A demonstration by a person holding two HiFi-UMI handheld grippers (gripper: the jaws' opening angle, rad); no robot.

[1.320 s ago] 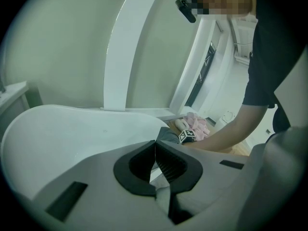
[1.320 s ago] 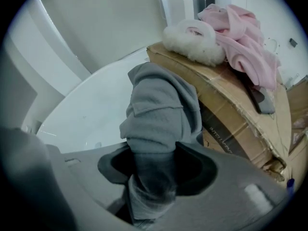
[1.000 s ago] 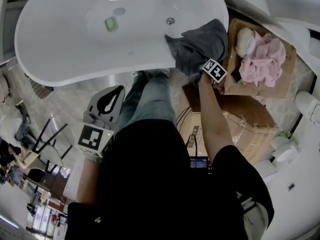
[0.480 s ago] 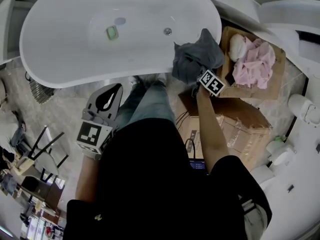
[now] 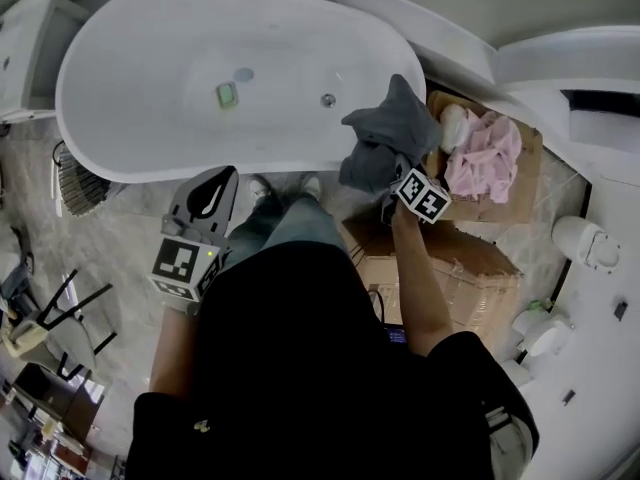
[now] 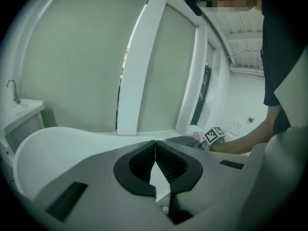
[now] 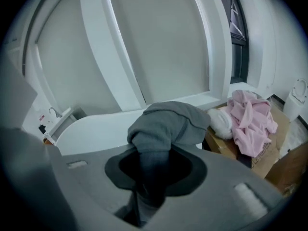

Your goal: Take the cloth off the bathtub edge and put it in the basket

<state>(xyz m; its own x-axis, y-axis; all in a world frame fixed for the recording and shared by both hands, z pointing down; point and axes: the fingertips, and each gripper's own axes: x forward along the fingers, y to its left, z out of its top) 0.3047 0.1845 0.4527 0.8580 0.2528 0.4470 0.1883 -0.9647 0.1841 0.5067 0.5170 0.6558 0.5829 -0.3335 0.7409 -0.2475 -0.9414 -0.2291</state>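
A dark grey cloth [image 5: 388, 138] hangs bunched from my right gripper [image 5: 392, 190], lifted just off the right end of the white bathtub [image 5: 150, 158]. In the right gripper view the grey cloth [image 7: 166, 126] fills the space between the jaws, which are shut on it. To the right stands an open cardboard box [image 5: 520, 183] serving as the basket, with a pink cloth [image 5: 485, 163] and a white bundle [image 5: 452, 123] inside. My left gripper [image 5: 210, 203] is held low at the left beside the person's leg, jaws shut with nothing between them [image 6: 155, 154].
A larger closed cardboard box [image 5: 470, 268] sits below the open one. A green object [image 5: 227, 94] and the drain [image 5: 328, 100] lie in the tub bottom. A white toilet [image 5: 585, 240] stands at the right. Chairs [image 5: 50, 318] are at the lower left.
The right gripper has lifted the grey cloth up off the tub rim; it now hangs bunched, clear of the edge. The left gripper has stayed about where it was.
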